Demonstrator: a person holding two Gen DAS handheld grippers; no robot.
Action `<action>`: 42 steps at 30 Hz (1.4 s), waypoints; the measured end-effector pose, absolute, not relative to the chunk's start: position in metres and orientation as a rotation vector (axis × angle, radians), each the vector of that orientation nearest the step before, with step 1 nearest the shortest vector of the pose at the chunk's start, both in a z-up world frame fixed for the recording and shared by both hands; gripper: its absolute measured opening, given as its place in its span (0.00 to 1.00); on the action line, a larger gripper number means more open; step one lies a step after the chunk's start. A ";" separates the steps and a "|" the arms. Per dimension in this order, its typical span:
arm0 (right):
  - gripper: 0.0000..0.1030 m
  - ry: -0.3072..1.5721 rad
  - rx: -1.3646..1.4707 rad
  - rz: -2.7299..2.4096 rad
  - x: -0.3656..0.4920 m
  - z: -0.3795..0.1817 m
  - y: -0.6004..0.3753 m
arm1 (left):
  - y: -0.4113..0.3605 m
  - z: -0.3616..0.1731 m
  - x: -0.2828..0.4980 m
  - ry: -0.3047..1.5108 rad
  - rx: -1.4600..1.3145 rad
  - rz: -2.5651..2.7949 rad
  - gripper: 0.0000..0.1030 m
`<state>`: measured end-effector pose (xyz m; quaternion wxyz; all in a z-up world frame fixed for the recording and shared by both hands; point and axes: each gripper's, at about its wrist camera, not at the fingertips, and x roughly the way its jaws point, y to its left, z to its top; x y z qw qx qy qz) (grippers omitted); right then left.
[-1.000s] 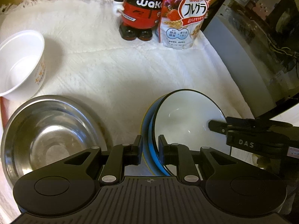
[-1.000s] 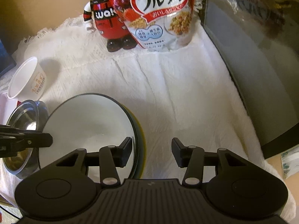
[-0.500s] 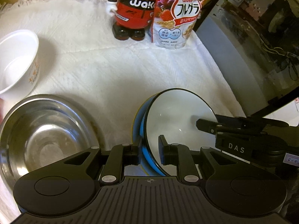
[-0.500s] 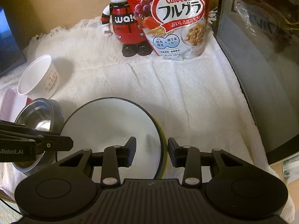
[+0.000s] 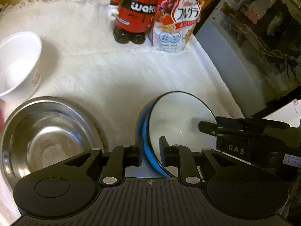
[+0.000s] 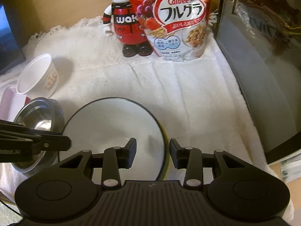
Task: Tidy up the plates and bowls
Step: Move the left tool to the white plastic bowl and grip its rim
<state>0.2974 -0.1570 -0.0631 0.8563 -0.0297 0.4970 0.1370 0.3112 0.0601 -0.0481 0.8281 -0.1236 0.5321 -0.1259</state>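
A bowl (image 5: 178, 120), white inside with a dark rim, sits tilted on the white cloth (image 5: 112, 75). Its outside looks blue in the left wrist view and yellow in the right wrist view. My left gripper (image 5: 151, 155) is shut on the bowl's left rim, one finger outside and one inside. My right gripper (image 6: 152, 151) straddles the bowl's (image 6: 112, 131) right rim and is shut on it, with one finger inside and the other against the yellow outer wall. Each gripper's fingers also show at the edge of the other view.
A steel bowl (image 5: 50, 131) stands just left of the held bowl, with a white paper bowl (image 5: 18, 62) behind it. A red figurine (image 5: 133, 17) and a cereal bag (image 5: 176, 22) stand at the back. A dark glass-fronted appliance (image 6: 263, 75) walls off the right side.
The right gripper's jaws have narrowed and now sit over the bowl's right rim, which was left of them a second ago. The left gripper keeps its hold on the left rim.
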 end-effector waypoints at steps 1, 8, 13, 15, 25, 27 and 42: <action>0.37 1.042 -0.066 0.280 0.298 -0.062 -0.158 | 0.063 -0.047 0.310 1.123 -0.271 -0.266 0.19; 0.46 0.991 -0.104 0.257 0.301 -0.044 -0.149 | 0.095 -0.034 0.302 1.058 -0.323 -0.241 0.19; 0.65 0.955 -0.089 0.314 0.304 -0.025 -0.126 | 0.132 -0.026 0.296 0.993 -0.383 -0.203 0.19; 0.68 0.963 -0.062 0.349 0.307 -0.019 -0.113 | 0.151 -0.023 0.293 0.964 -0.412 -0.170 0.19; 0.80 0.997 0.018 0.463 0.344 -0.003 -0.016 | 0.280 -0.012 0.290 0.832 -0.568 0.169 0.19; 0.80 0.991 0.010 0.471 0.344 -0.006 0.002 | 0.301 -0.014 0.295 0.817 -0.591 0.208 0.19; 0.80 1.043 -0.099 0.556 0.399 -0.048 0.114 | 0.336 -0.061 0.360 0.941 -0.533 0.257 0.20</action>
